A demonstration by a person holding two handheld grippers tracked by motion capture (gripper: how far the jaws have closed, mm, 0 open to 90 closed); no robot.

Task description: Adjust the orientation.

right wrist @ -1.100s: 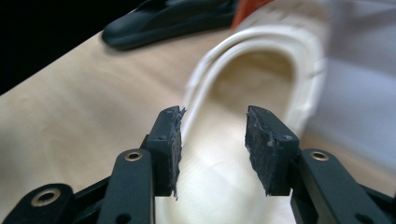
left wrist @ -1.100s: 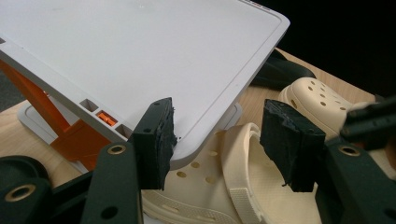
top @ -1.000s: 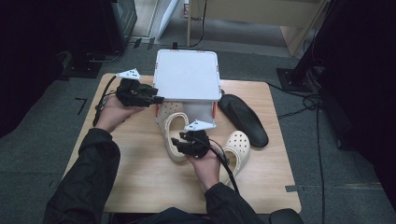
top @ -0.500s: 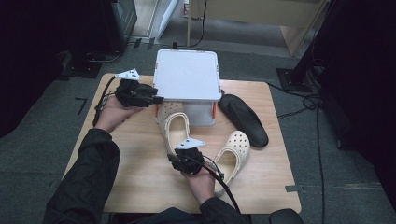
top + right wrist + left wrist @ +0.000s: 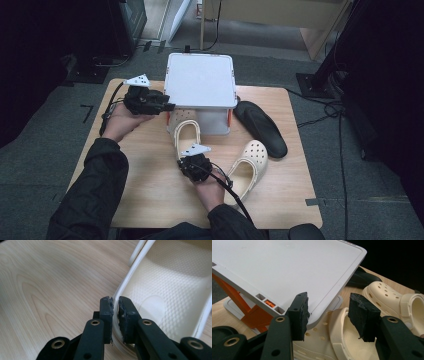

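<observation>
A cream clog (image 5: 186,131) lies toe-first under the front edge of the white box lid (image 5: 201,80). My right gripper (image 5: 192,160) is shut on the side rim of that clog (image 5: 162,290) near its heel; its jaws (image 5: 115,307) have just been closing and now pinch the thin wall. My left gripper (image 5: 167,106) stands at the lid's front left corner. In the left gripper view the lid corner (image 5: 287,270) sits between the jaws (image 5: 328,315), which have been closing but still leave a gap at one pad. A second cream clog (image 5: 248,162) lies to the right.
A black insole (image 5: 262,127) lies at the box's right side. The box has orange latches (image 5: 254,315) and a white base. The wooden table (image 5: 150,200) has bare wood in front of and to the left of the clogs.
The right hand has moved left and down towards the table's near edge, and its jaws have shut on the first clog's rim. The left hand has stayed at the lid corner.
</observation>
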